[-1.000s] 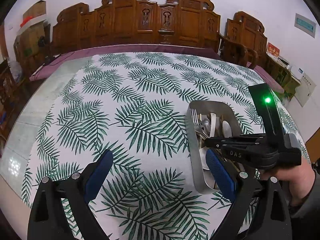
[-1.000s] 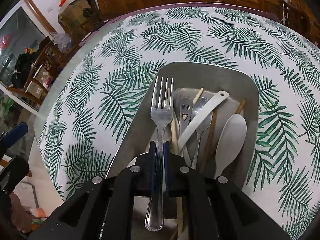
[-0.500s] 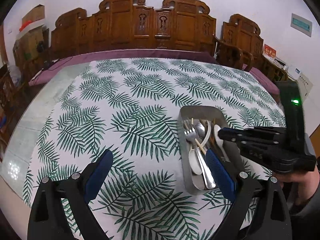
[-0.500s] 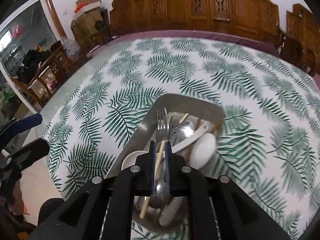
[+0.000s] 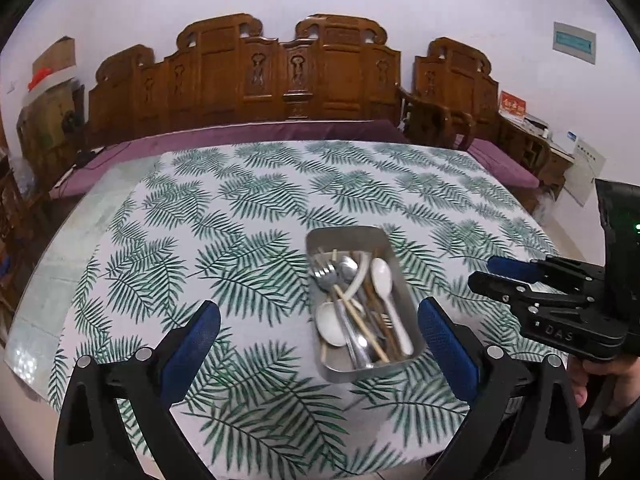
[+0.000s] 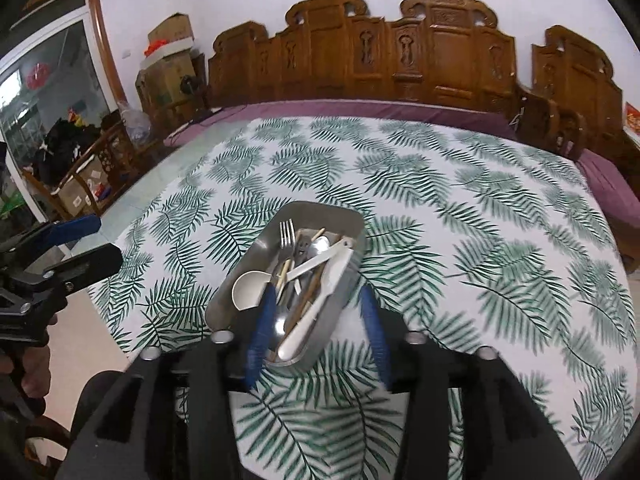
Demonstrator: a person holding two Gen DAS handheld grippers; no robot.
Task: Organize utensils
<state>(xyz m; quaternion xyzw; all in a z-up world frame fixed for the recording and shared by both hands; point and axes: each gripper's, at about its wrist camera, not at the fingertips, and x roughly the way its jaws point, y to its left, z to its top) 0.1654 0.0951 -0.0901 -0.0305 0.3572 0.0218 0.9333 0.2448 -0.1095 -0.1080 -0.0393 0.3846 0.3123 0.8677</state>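
A steel tray sits on the palm-leaf tablecloth and holds a fork, white spoons, metal spoons and chopsticks. It also shows in the right wrist view, with the fork lying inside at its left. My left gripper is open and empty, held above the table's near edge, with the tray between its fingers in view. My right gripper is open and empty, above the near end of the tray. It also shows at the right in the left wrist view.
The table is covered by the leaf-print cloth, with bare glass along its left side. Carved wooden benches with purple cushions stand behind it. Boxes and clutter stand at the far left.
My right gripper let go of the fork into the tray, opened, and drew back and up. My left gripper also rose and pulled back, still open.
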